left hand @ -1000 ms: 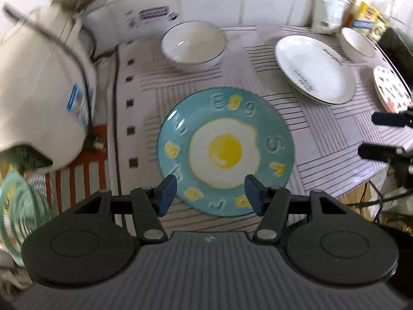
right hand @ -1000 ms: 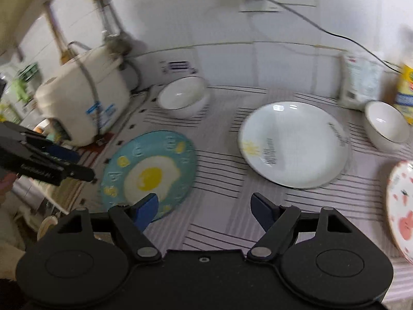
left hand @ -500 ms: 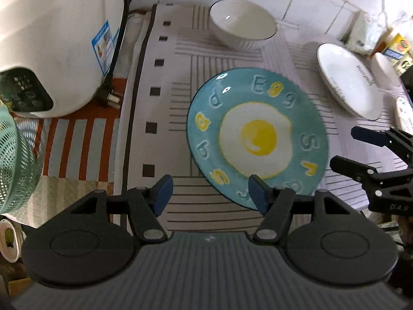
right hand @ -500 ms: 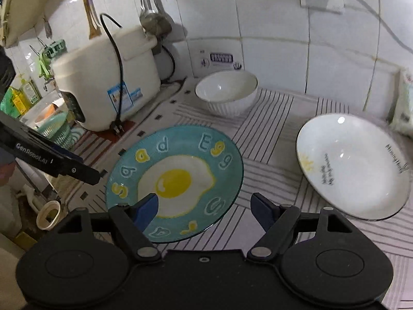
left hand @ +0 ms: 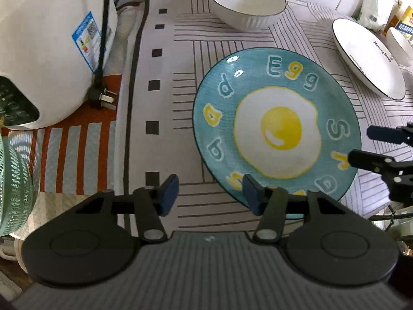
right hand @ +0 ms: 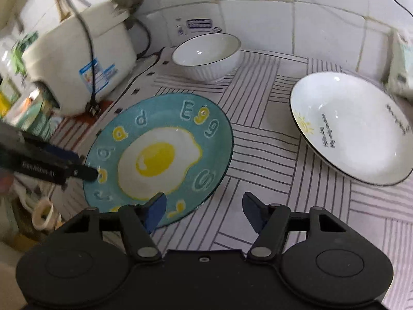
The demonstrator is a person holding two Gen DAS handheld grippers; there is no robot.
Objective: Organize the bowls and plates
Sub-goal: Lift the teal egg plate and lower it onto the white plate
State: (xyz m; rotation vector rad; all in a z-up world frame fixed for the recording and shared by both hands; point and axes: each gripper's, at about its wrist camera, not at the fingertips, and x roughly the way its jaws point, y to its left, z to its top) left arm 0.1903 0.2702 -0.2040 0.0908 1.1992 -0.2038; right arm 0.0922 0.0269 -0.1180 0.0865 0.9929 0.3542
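Observation:
A teal plate (left hand: 276, 129) (right hand: 160, 155) with a fried-egg picture lies flat on the striped cloth. My left gripper (left hand: 210, 193) (right hand: 82, 164) hangs over its near-left rim with jaws closing. One pad is above the plate, the other off it, and the rim lies between them ungripped. My right gripper (right hand: 204, 206) (left hand: 361, 146) straddles the opposite rim, jaws also closing, pads not pressing. A white ribbed bowl (left hand: 247, 7) (right hand: 206, 54) stands behind the plate. A white deep plate (left hand: 369, 56) (right hand: 353, 129) lies to the right.
A white rice cooker (left hand: 46, 51) (right hand: 77, 59) stands left of the cloth, its loose plug (left hand: 100, 98) lying beside it. A green mesh basket (left hand: 13, 180) is at the far left. A small white bowl (left hand: 402, 41) and packets sit by the tiled wall.
Both grippers have come down toward the egg plate, one at each side of it, and it now looms larger. Both pairs of jaws have narrowed.

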